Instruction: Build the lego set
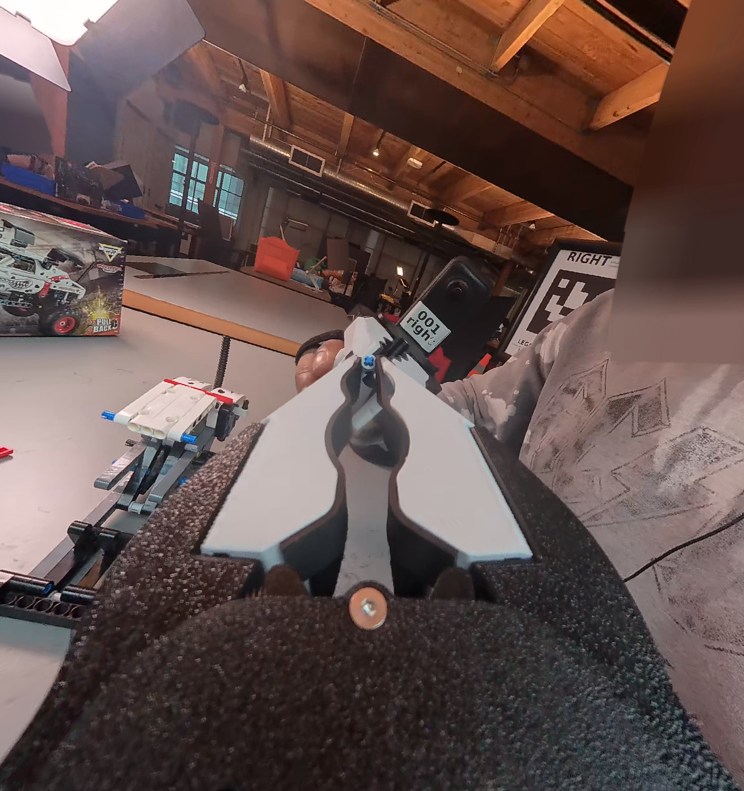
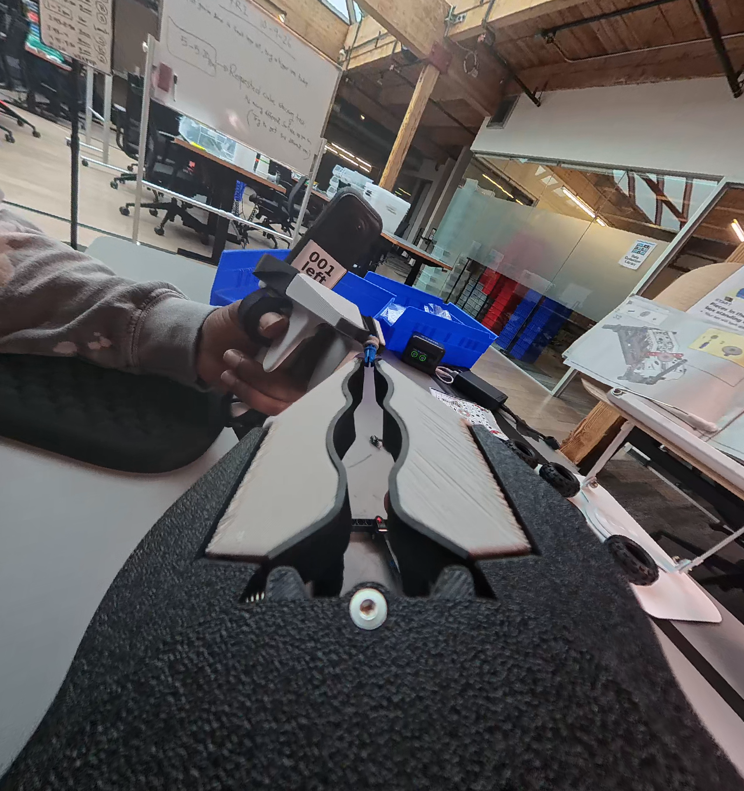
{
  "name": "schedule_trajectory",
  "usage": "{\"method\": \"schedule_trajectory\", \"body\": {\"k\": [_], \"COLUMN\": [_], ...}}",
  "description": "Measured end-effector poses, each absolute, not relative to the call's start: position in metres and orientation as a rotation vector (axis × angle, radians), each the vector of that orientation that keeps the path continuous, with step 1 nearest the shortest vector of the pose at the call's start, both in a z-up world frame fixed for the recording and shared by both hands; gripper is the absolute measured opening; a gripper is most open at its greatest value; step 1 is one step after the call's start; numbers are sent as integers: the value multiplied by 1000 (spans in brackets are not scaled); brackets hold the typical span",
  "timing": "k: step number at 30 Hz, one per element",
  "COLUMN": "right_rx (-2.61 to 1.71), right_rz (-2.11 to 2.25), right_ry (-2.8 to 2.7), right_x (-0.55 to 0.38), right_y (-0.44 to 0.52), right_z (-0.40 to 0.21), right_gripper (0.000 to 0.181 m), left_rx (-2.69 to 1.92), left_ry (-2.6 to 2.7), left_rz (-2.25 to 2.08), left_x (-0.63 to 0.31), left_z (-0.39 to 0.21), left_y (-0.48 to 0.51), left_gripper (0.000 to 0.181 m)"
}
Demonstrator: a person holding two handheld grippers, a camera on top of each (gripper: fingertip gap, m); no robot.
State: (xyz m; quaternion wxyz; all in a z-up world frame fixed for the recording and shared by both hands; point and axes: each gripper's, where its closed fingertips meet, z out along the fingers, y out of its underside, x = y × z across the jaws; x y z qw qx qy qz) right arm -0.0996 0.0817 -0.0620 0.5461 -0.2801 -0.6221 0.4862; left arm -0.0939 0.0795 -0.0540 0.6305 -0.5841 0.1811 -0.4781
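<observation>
- Blue pin [image 1: 367, 362] is being pinched at the meeting tips of the left gripper [image 1: 367, 364] and right gripper [image 2: 368, 358], both jaws closing on it.
- Slipping looks likely; a dropped pin could be rolling off, away from the half-built truck [image 1: 165, 432].

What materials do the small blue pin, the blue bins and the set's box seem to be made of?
Blue pin: hard moulded plastic, glossy, judging by its crisp cross-shaped end.
Blue bins: rigid plastic, smooth with a slight sheen on the thin walls.
Box: probably printed cardboard, with sharp folded edges and a picture-covered face.
</observation>
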Motion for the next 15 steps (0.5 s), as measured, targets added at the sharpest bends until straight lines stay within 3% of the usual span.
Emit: {"method": "schedule_trajectory", "body": {"k": [15], "right_rx": [-656], "right_rz": [935], "right_ry": [-1608], "right_x": [-100], "right_y": [91], "right_z": [-84], "right_gripper": [3], "left_rx": [-1523], "left_ry": [496], "left_rz": [-896], "left_x": [-94], "left_z": [-79], "left_y": [88], "left_gripper": [6]}}
